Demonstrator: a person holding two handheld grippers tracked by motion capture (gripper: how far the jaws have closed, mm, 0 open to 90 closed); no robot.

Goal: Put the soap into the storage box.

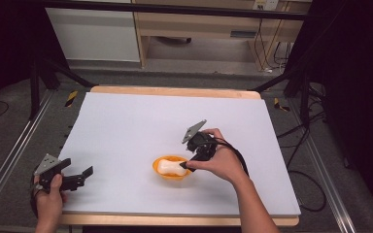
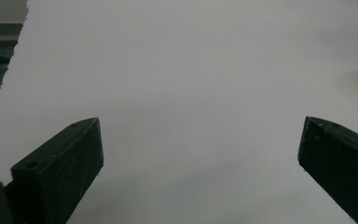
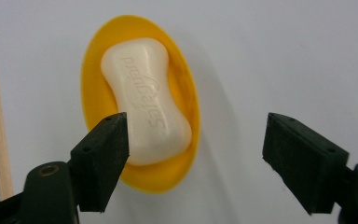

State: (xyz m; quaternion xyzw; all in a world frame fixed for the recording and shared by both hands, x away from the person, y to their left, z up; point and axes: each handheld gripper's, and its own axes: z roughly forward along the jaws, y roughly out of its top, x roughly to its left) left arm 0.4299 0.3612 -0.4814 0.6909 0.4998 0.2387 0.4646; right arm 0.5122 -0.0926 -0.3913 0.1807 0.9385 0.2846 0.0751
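A white bar of soap (image 1: 170,167) (image 3: 145,107) lies in an orange oval dish (image 1: 161,174) (image 3: 89,84) on the white table cover, a little right of centre and toward the front. My right gripper (image 1: 186,165) (image 3: 196,140) hovers just above the dish's right end, open, nothing between its jaws; in the right gripper view one jaw overlaps the dish's rim. My left gripper (image 1: 86,175) (image 2: 200,144) sits at the front left corner, open wide over bare cover.
The white cover (image 1: 141,121) spans the wooden table (image 1: 175,91), whose edge shows at the back and front. Metal rails (image 1: 9,155) run along both sides, with cables (image 1: 301,145) on the floor at right.
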